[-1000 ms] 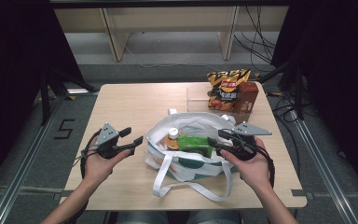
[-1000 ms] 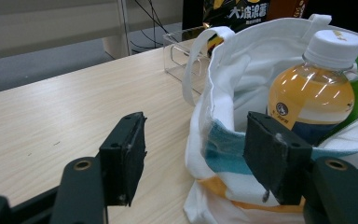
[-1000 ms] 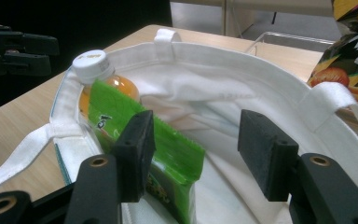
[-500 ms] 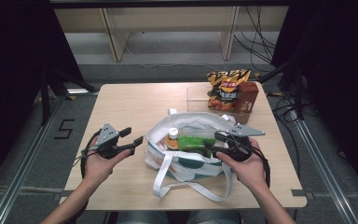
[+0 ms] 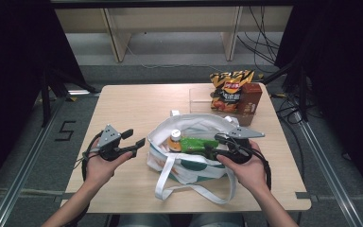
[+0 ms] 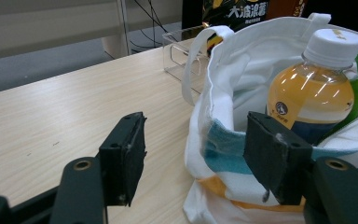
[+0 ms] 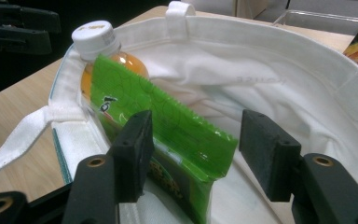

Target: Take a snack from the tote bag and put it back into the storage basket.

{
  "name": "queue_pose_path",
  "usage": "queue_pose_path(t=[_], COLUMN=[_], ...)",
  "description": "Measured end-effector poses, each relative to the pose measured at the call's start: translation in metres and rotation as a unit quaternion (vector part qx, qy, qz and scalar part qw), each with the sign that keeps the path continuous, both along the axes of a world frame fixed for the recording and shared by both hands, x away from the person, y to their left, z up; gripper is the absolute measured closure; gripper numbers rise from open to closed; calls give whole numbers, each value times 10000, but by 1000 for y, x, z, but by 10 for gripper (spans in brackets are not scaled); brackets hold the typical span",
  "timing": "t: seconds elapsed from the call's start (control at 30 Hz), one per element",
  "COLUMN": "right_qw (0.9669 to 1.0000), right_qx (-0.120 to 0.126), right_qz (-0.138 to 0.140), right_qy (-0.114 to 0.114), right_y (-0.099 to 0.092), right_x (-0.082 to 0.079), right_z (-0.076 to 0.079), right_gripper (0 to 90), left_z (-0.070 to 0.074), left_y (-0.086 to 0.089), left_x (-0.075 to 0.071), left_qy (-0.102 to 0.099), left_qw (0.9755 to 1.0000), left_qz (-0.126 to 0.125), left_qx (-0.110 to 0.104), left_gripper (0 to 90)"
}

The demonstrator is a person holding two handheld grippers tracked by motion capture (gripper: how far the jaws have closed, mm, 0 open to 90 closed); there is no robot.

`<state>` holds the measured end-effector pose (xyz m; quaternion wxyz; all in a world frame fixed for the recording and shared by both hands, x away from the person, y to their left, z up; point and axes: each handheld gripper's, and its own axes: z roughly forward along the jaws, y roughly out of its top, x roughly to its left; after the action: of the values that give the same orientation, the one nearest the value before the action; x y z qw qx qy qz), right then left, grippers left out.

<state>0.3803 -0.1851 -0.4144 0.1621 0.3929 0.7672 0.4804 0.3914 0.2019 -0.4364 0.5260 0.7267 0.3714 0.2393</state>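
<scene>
A white tote bag [image 5: 196,151] with teal and orange stripes sits near the front middle of a light wooden worktop [image 5: 137,104], its mouth open upward and its long handles trailing toward the person. Inside, at the bag's left end, stands an orange drink bottle [image 5: 173,141] with a white cap. A green snack packet [image 5: 197,143] leans against that bottle and stretches rightward across the bag's opening.

The right tool [image 5: 216,146], held in the person's right hand [image 5: 243,168], reaches into the bag from its right side. In the right gripper view its jaws are spread on either side of the packet's end [image 7: 177,135]; the left pad is just beside or touching the packet and the right pad stands apart from it, so the packet is not pinched.

The left tool [image 5: 134,142], held in the left hand [image 5: 99,165], hovers just left of the bag with its jaws spread. In the left gripper view the bag's wall [image 6: 223,140] and the bottle [image 6: 312,93] stand right before its right jaw, while bare worktop lies before the left one.

At the far right of the worktop stands a clear plastic box [image 5: 201,97]; a yellow-and-black chip bag [image 5: 228,90] and a brown carton [image 5: 249,101] stand upright at its right end. They are well apart from both tools.
</scene>
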Motion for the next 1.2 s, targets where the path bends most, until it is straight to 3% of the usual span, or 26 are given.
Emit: queue_pose_path(t=[0.1, 0.13, 0.2, 0.23, 0.27, 0.3, 0.4, 0.57, 0.97, 1.1, 1.17, 1.2], right_qw=[9999, 10000, 9999, 9999, 10000, 9999, 9999, 9999, 9999, 9993, 9994, 9990], right_qx=[5, -28, 14, 3, 3, -5, -44, -5, -142, -352, -312, -377], right_qz=[9, 41, 104, 38, 70, 110, 116, 50, 42, 72, 35, 48], right_qy=[115, 1, 39, 155, 2, 96, 13, 124, -50, -142, -112, -222], right_y=[2, 2, 4, 4, 4, 4, 3, 4, 3, 1, 3, 3], right_x=[-1, 0, 0, -2, 0, -1, 0, -2, -2, -1, -3, -2], right_z=[-1, -2, -3, -2, -4, -3, -3, -4, -5, -4, -4, -5], right_gripper=[497, 511, 542, 558, 577, 583, 608, 642, 725, 775, 790, 797], left_z=[-1, -1, -1, -1, -1, -1, -1, -1, 0, 0, -1, 0], left_y=[-1, -1, -1, -1, -1, -1, 0, 0, 0, 1, 1, 1], left_x=[0, 0, 1, 1, 1, 1, 1, 2, 2, 2, 2, 2], left_qy=[9, 10, 16, 15, 17, 18, 16, 21, 7, -4, -6, 6], left_qw=[10000, 10000, 10000, 10000, 10000, 10000, 10000, 10000, 10000, 10000, 10000, 10000], left_qz=[-3, -14, -25, -30, -26, -24, -20, -29, -11, -8, -24, -2], left_qx=[19, 13, 14, 18, 10, 9, 13, 22, 1, -28, -29, 5], left_gripper=[381, 381, 381, 381, 381, 381, 381, 381, 381, 381, 381, 381])
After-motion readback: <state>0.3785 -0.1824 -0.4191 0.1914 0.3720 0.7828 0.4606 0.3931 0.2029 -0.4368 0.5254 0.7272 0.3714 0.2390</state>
